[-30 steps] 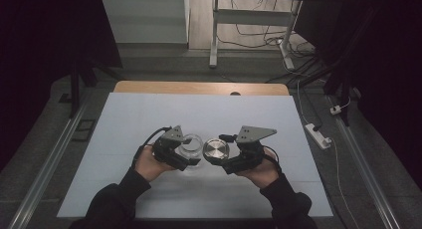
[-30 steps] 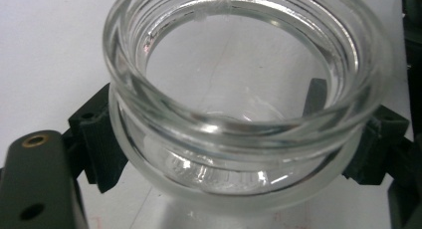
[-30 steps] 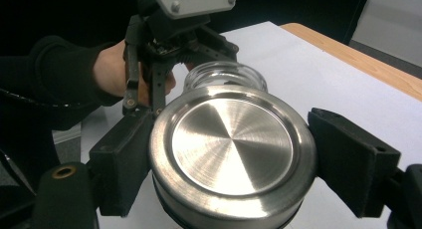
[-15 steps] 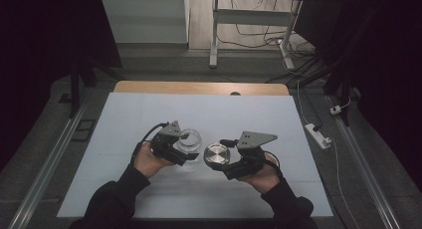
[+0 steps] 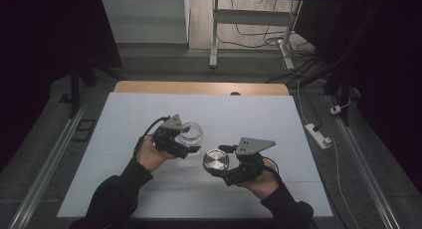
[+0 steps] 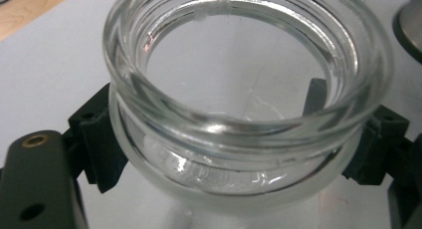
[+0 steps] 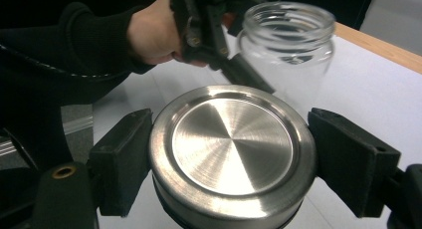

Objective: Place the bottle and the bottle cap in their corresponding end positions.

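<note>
A clear glass jar (image 5: 191,132) without a lid is held above the white table (image 5: 124,114) near its middle, with my left gripper (image 5: 188,141) shut on its body. In the left gripper view the jar's open mouth (image 6: 239,50) is close up, and the black pads (image 6: 99,144) press on both sides below the rim. My right gripper (image 5: 217,164) is shut on a round brushed-metal lid (image 5: 216,161), just right of the jar and nearer the person. In the right gripper view the lid (image 7: 231,139) sits flat side up between the jaws. Behind it are the jar (image 7: 293,45) and the left gripper (image 7: 214,35).
The table's wooden far edge (image 5: 199,87) shows beyond the white top. A white power strip (image 5: 318,135) lies on the floor to the right. A metal table frame (image 5: 214,35) and cables stand further back, and rails run along both sides.
Jar and lid have come apart: the left gripper took the jar slightly away from the person, and the right gripper drew the lid slightly nearer to the person. Both grips are unchanged.
</note>
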The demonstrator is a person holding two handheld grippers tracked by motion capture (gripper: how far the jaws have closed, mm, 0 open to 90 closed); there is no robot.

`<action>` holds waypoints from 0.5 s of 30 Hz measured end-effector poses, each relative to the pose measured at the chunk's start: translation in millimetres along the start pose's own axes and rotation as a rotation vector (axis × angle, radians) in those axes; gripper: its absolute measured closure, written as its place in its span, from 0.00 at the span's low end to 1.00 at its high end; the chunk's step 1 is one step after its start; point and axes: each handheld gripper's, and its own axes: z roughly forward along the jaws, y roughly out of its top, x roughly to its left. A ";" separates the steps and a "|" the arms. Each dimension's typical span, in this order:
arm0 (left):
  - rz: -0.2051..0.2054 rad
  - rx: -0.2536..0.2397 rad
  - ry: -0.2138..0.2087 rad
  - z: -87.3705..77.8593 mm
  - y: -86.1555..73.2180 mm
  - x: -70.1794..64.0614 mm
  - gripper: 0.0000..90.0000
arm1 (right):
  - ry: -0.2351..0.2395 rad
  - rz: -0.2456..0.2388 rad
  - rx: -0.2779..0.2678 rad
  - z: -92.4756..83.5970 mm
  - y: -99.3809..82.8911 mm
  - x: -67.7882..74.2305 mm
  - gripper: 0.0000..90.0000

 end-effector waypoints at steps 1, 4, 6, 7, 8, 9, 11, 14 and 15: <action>0.000 0.000 0.000 0.0 0.0 0.0 0.17 | 0.001 -0.002 0.001 0.2 -1.0 0.8 0.23; 0.003 -0.004 0.008 4.7 3.8 2.0 0.17 | -0.001 -0.004 0.004 1.0 -4.6 3.0 0.23; 0.008 -0.001 0.013 7.1 5.1 3.1 0.17 | 0.000 -0.002 0.007 2.1 -7.2 4.3 0.23; 0.008 -0.001 0.013 7.1 5.1 3.1 0.17 | 0.000 -0.003 0.011 2.6 -8.4 5.1 0.23; 0.004 -0.006 0.019 9.4 6.1 4.0 0.17 | 0.001 -0.003 0.015 3.3 -9.6 5.8 0.23; 0.003 -0.008 0.020 10.2 6.4 4.9 0.17 | 0.002 -0.004 0.014 4.2 -10.9 6.5 0.23; 0.003 -0.012 0.025 12.0 7.3 7.2 0.17 | 0.001 -0.008 0.019 6.0 -13.0 8.1 0.23; -0.003 -0.022 0.027 15.5 8.6 10.7 0.17 | 0.003 -0.013 0.023 9.6 -16.0 10.4 0.23; -0.003 -0.022 0.027 15.5 8.6 10.7 0.17 | 0.004 -0.015 0.028 10.9 -17.1 11.0 0.23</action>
